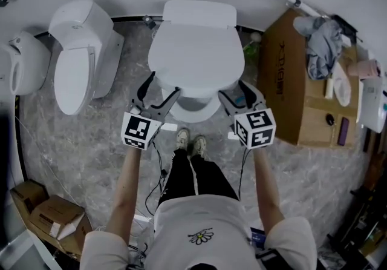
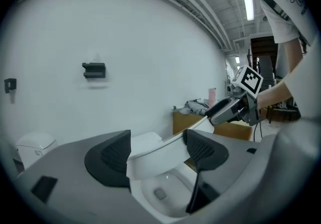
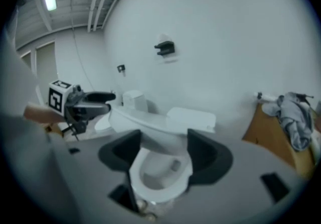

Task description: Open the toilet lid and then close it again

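- The toilet lid (image 1: 195, 51) sits upper centre in the head view. Its long axis runs from the tank down the frame, and its front edge is raised off the bowl (image 3: 159, 169).
- The left gripper (image 1: 158, 89) has its jaws spread, with the lid's rim across the gap.
- The right gripper (image 1: 236, 94) is likewise unclenched at the rim.
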`<action>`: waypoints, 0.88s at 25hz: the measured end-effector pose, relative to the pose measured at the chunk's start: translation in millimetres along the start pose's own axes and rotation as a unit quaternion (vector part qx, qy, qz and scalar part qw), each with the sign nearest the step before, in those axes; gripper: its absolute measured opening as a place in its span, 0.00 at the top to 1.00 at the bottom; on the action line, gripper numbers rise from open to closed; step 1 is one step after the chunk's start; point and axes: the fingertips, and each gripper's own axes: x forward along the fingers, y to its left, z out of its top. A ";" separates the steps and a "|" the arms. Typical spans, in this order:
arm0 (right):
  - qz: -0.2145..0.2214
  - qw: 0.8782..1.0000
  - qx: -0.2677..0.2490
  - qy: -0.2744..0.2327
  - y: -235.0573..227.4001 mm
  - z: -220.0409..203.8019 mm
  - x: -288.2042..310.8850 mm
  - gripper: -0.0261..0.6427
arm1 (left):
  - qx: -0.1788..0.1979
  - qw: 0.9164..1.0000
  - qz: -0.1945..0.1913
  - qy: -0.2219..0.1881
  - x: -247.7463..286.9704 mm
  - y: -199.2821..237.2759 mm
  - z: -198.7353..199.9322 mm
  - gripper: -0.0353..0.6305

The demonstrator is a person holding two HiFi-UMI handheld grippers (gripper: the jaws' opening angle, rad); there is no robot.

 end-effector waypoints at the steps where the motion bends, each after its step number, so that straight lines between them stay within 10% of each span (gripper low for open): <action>1: -0.002 1.000 0.004 -0.009 -2.7 9.1 -0.5 0.52 | -0.006 1.000 0.009 -0.006 -0.8 6.7 6.0 0.41; 22: -0.046 0.991 0.096 -0.076 -66.9 161.5 24.1 0.52 | -0.065 0.996 0.025 -0.064 68.0 101.1 84.9 0.41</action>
